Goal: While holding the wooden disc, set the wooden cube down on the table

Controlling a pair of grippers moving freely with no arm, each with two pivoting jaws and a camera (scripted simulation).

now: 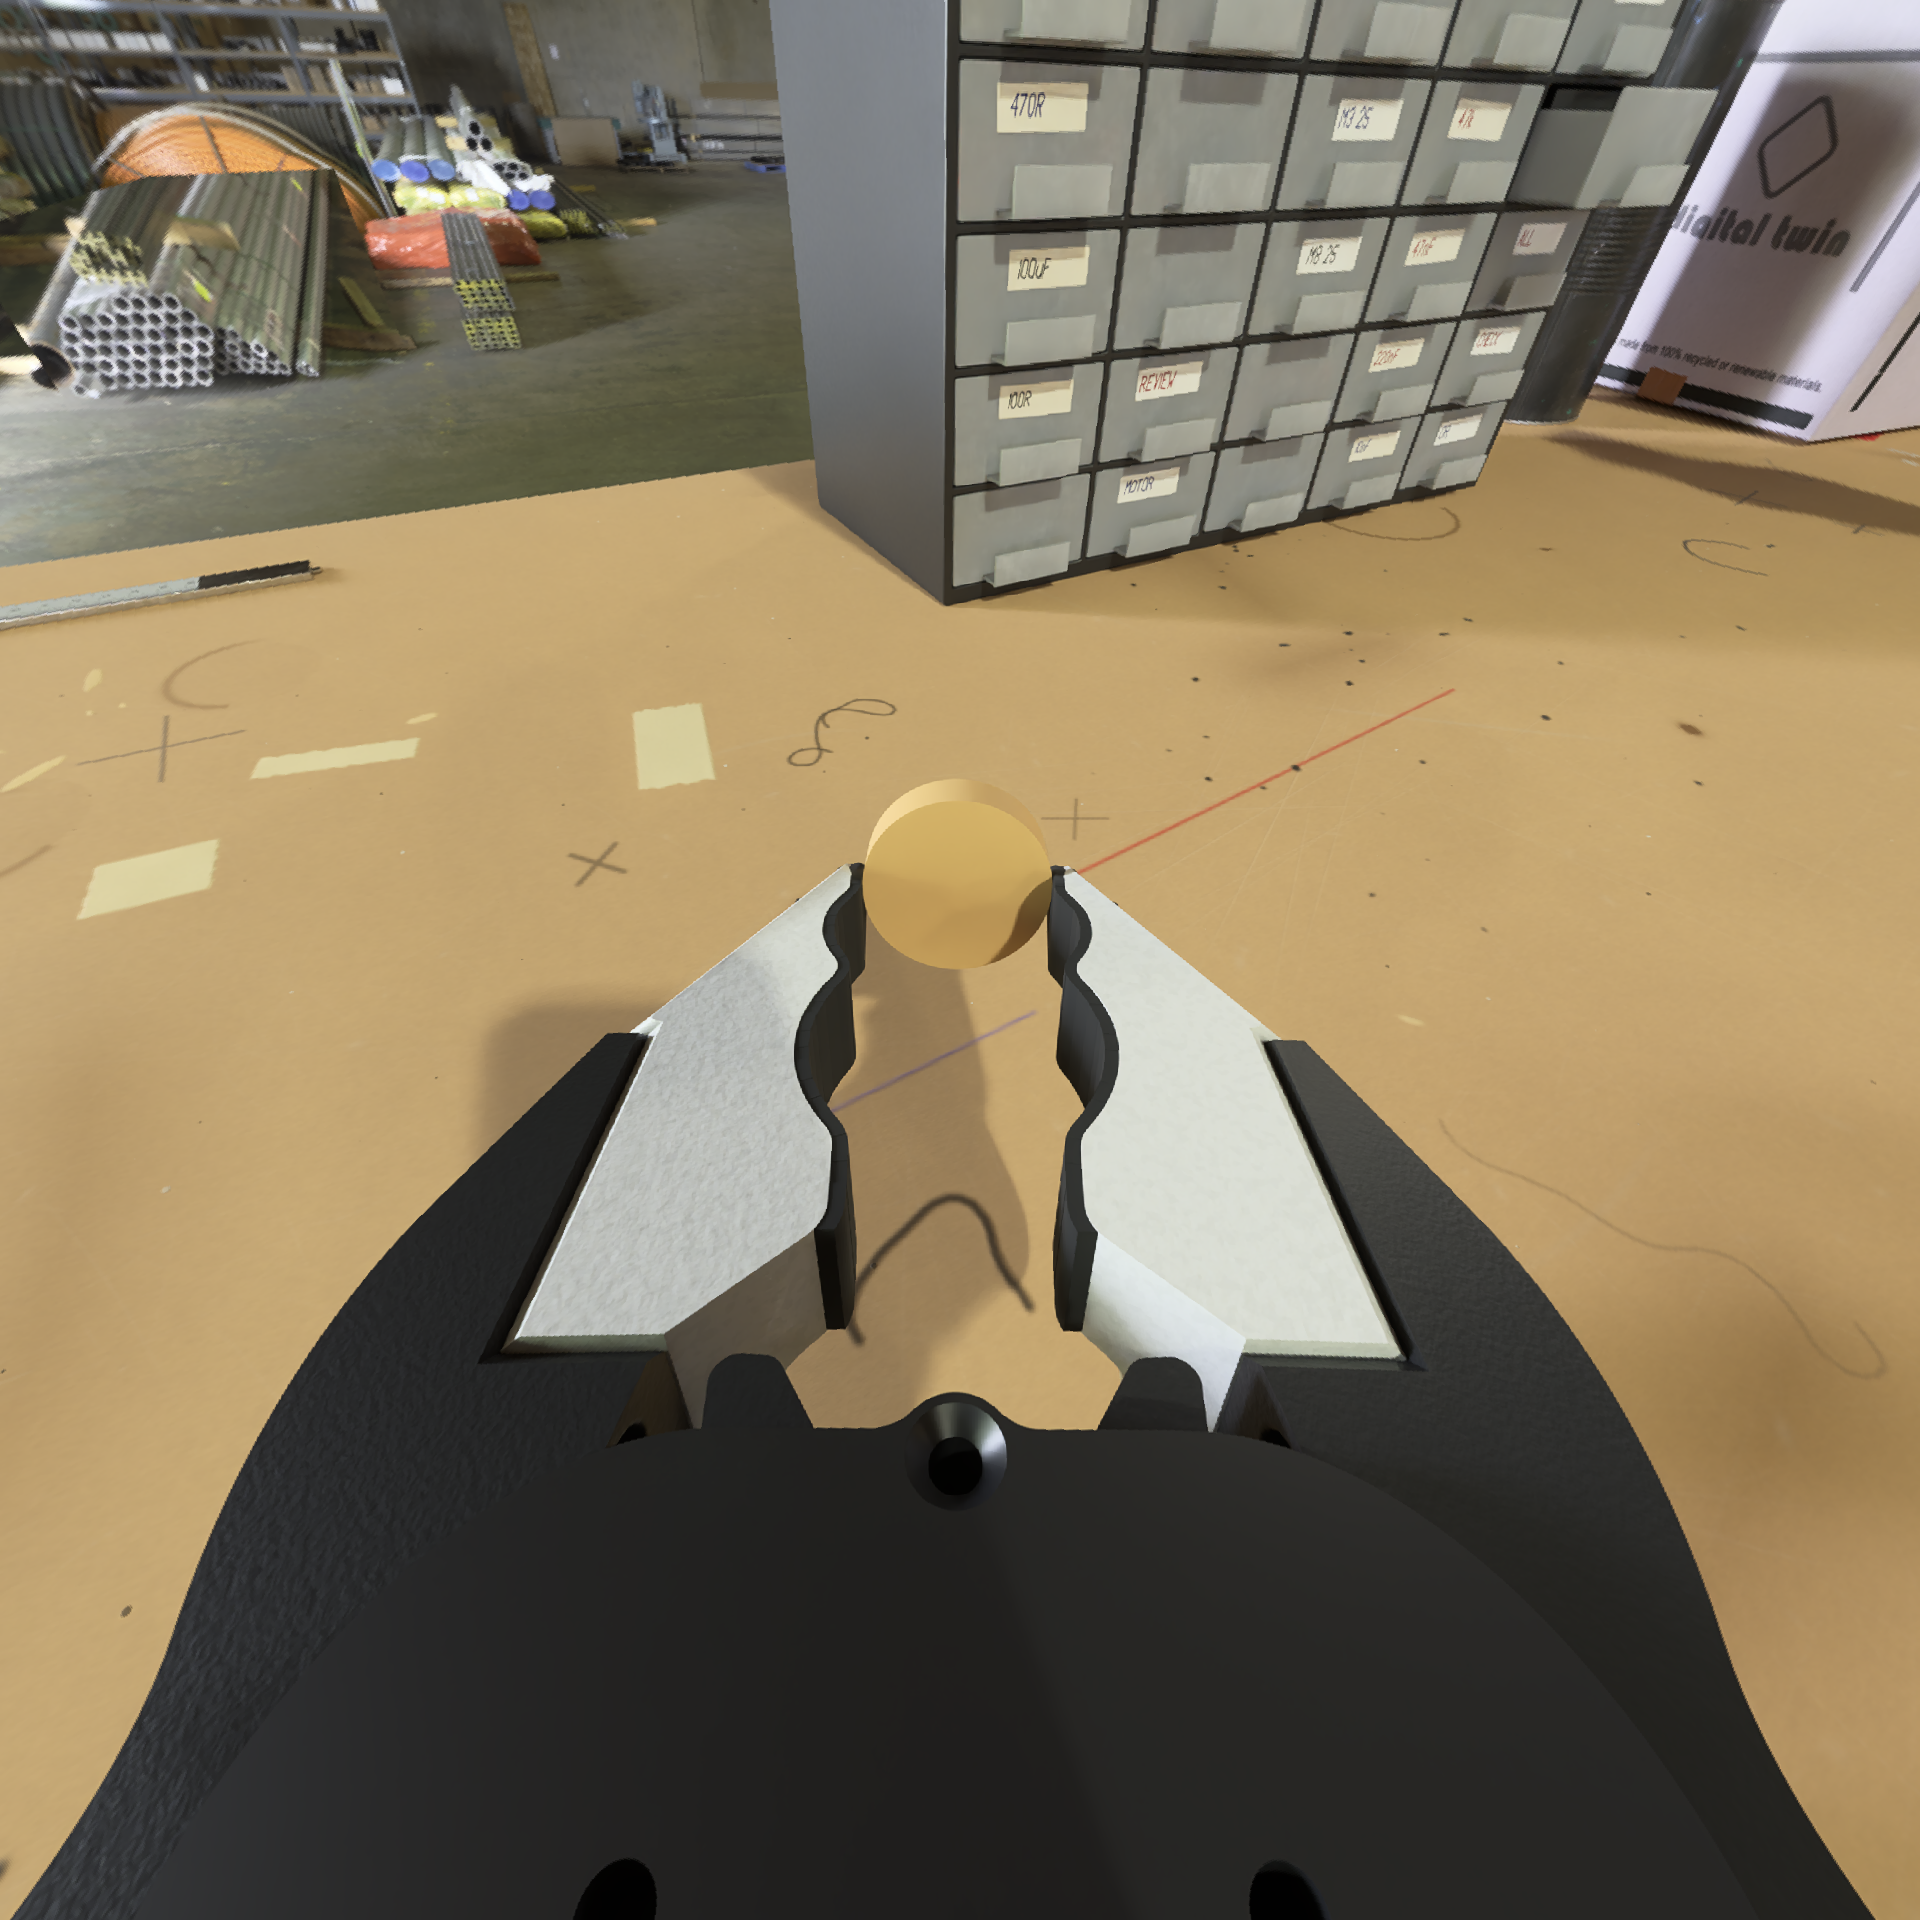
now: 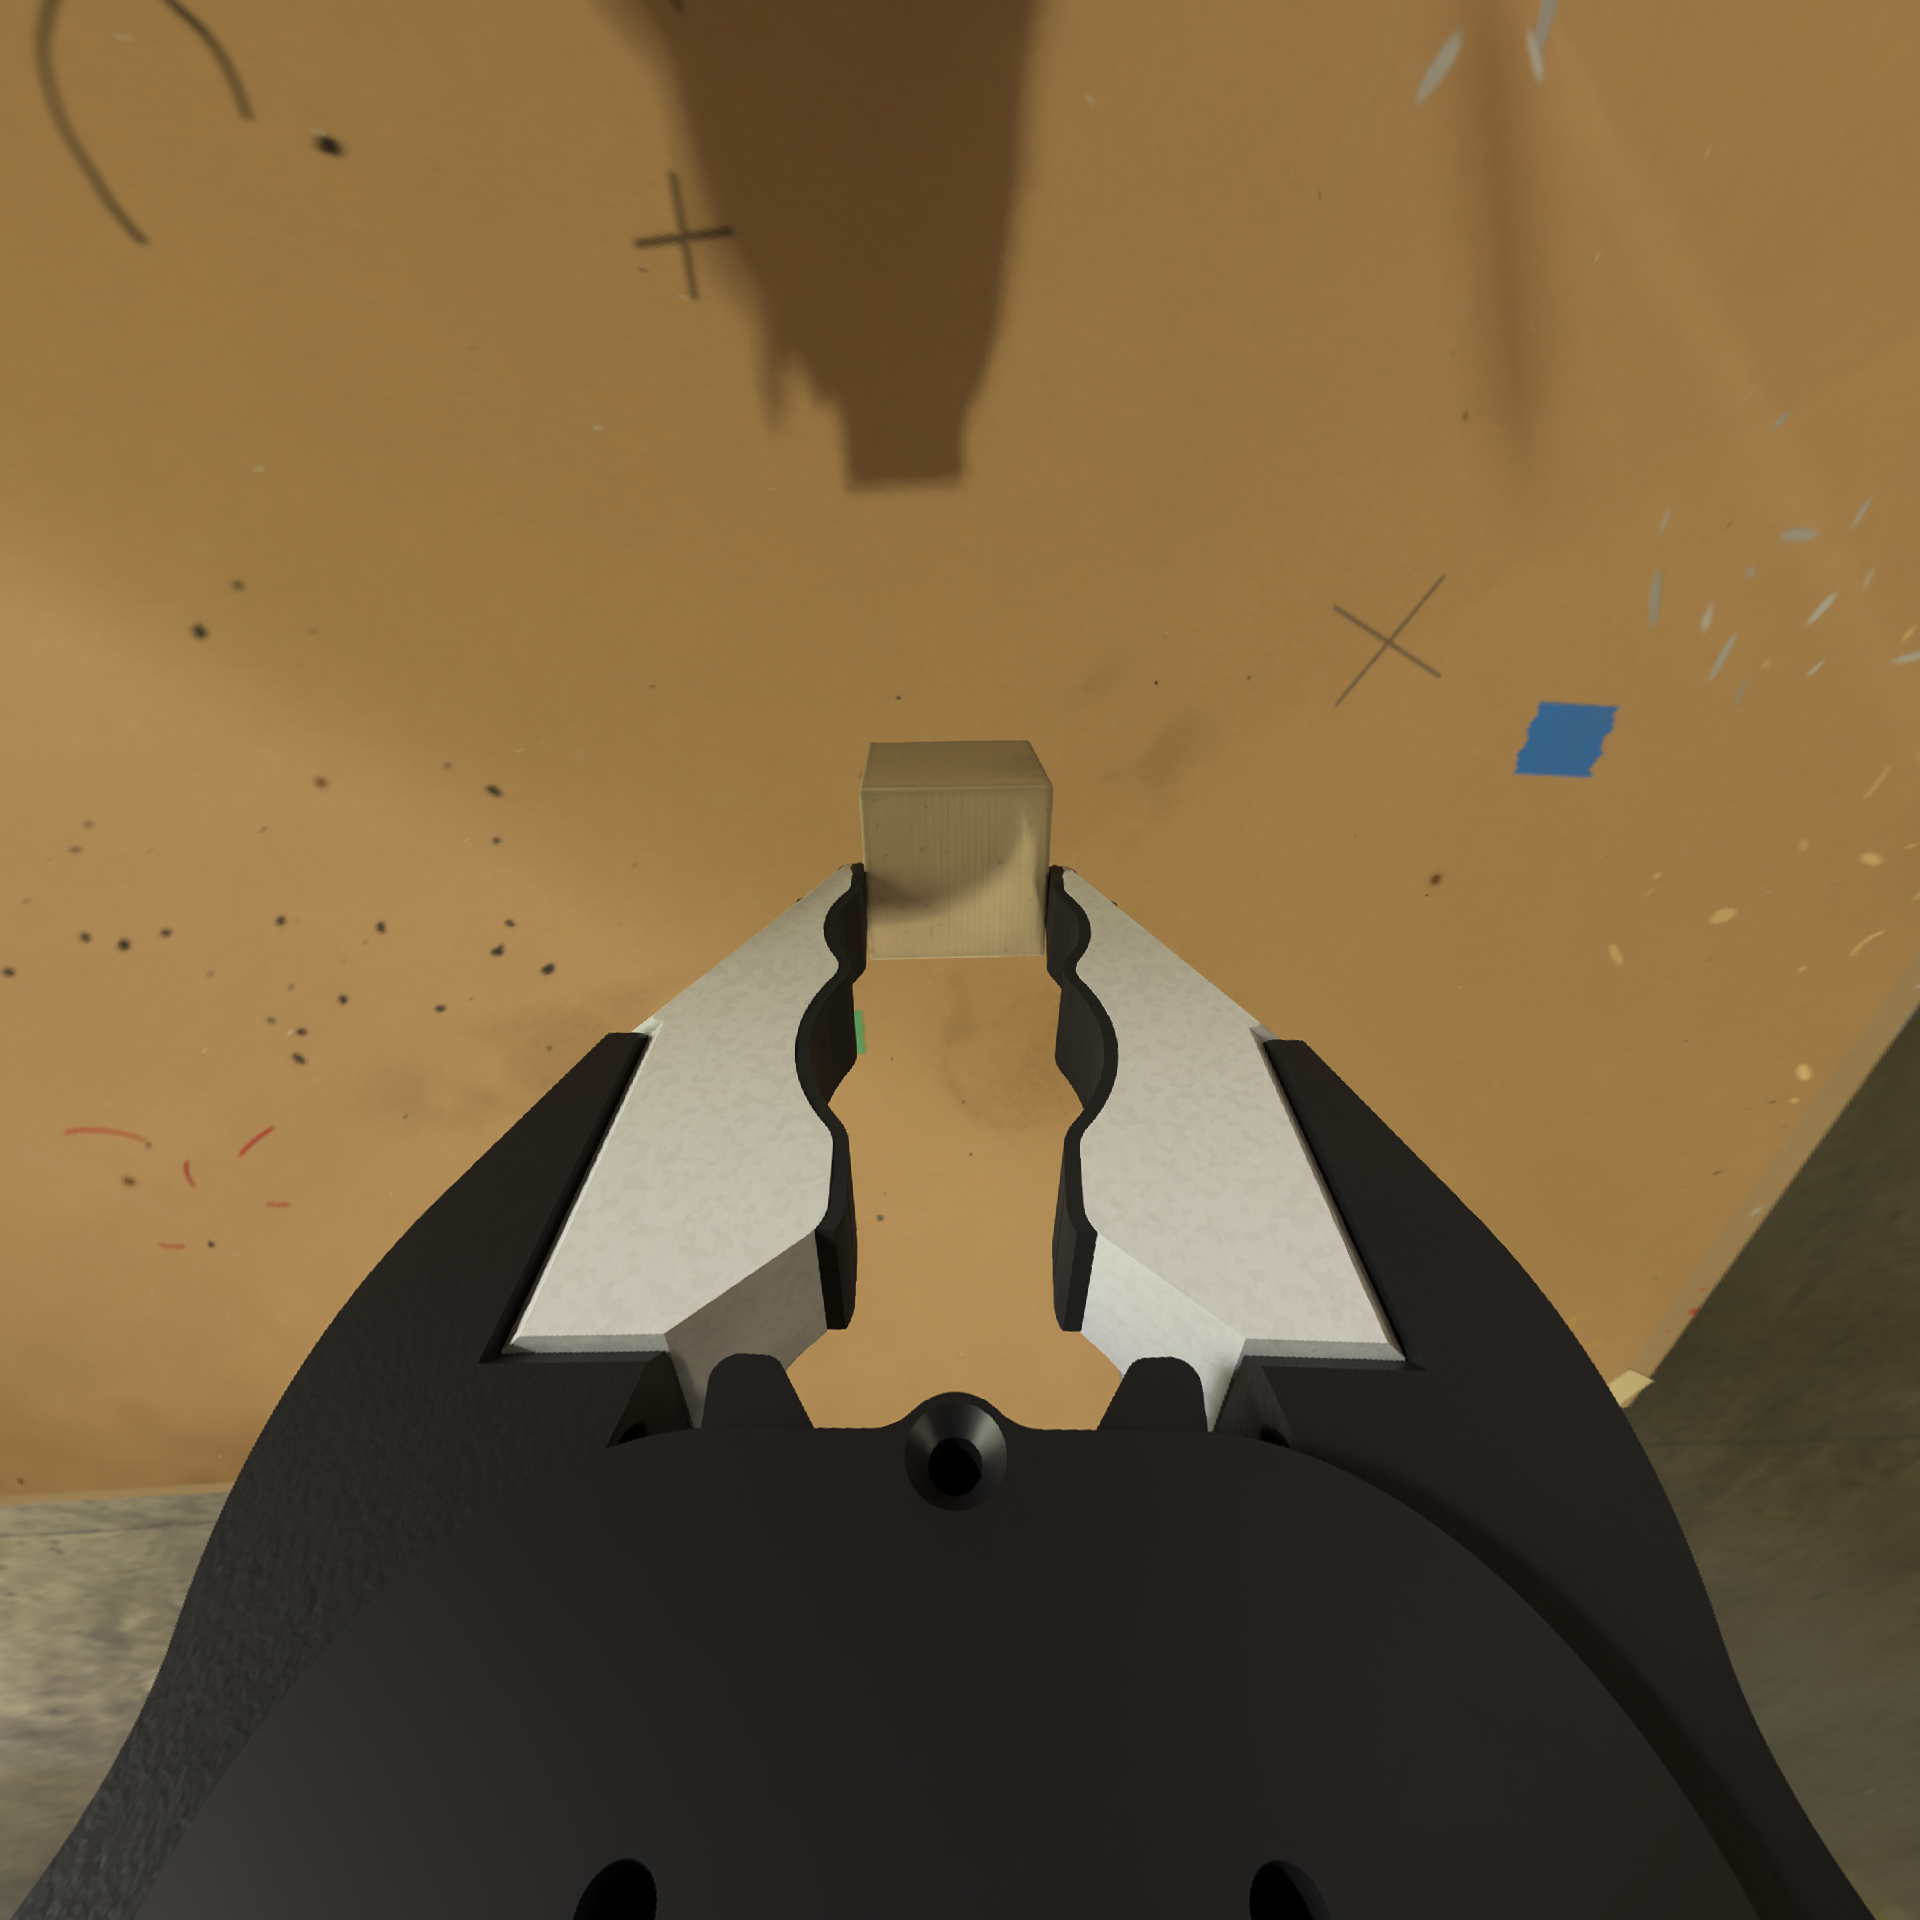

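In the left wrist view my left gripper (image 1: 956, 883) is shut on a round wooden disc (image 1: 956, 873), pinched at its two sides between the fingertips and held above the brown table (image 1: 416, 1039). In the right wrist view my right gripper (image 2: 956, 894) is shut on a pale wooden cube (image 2: 954, 847), held at the fingertips above the table (image 2: 416, 623). The cube's shadow (image 2: 904, 416) lies well ahead of it on the tabletop. Neither gripper shows in the other's view.
A grey drawer cabinet (image 1: 1195, 312) stands at the back of the table, with a white box (image 1: 1787, 229) to its right. A ruler (image 1: 156, 592) lies at the far left edge. Tape patches (image 1: 672, 745) mark the table. The table's edge (image 2: 1766, 1195) runs at lower right.
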